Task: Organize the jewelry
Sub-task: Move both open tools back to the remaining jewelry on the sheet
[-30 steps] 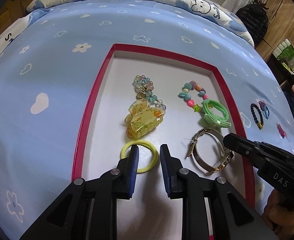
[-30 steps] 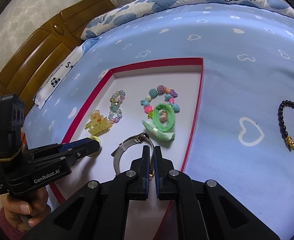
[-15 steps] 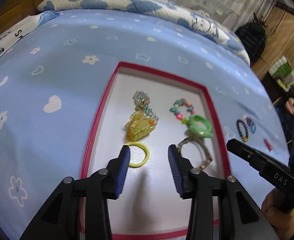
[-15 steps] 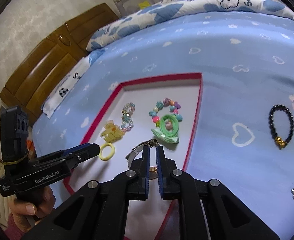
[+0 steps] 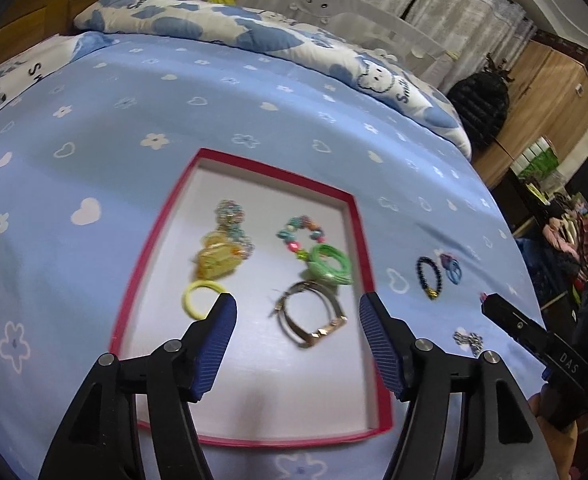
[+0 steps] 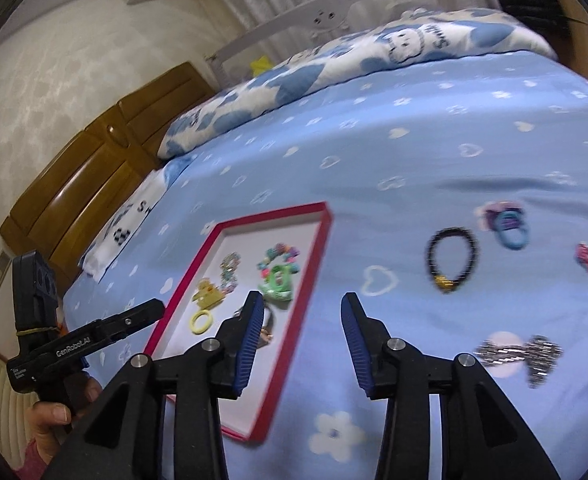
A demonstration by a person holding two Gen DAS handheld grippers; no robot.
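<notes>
Left gripper (image 5: pixel 297 316) fingers spread wide, just opening, empty above red tray (image 5: pixel 134 272) on the bed (watch (image 5: pixel 310 316) inside), right gripper (image 6: pixel 299 312) likewise opening, empty, black bracelet (image 6: pixel 452 258) on sheet

Red-rimmed tray (image 5: pixel 364 240) holds watch (image 5: pixel 314 316) — black bracelet (image 5: pixel 429 278) outside.

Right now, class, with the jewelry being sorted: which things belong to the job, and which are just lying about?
Belong to the job:
- red-rimmed tray
- yellow hair tie
- watch
- green hair tie
- black bead bracelet, on the sheet
- silver bow clip, on the sheet

Just lying about:
- patterned quilt
- wooden headboard
- black jacket
</notes>
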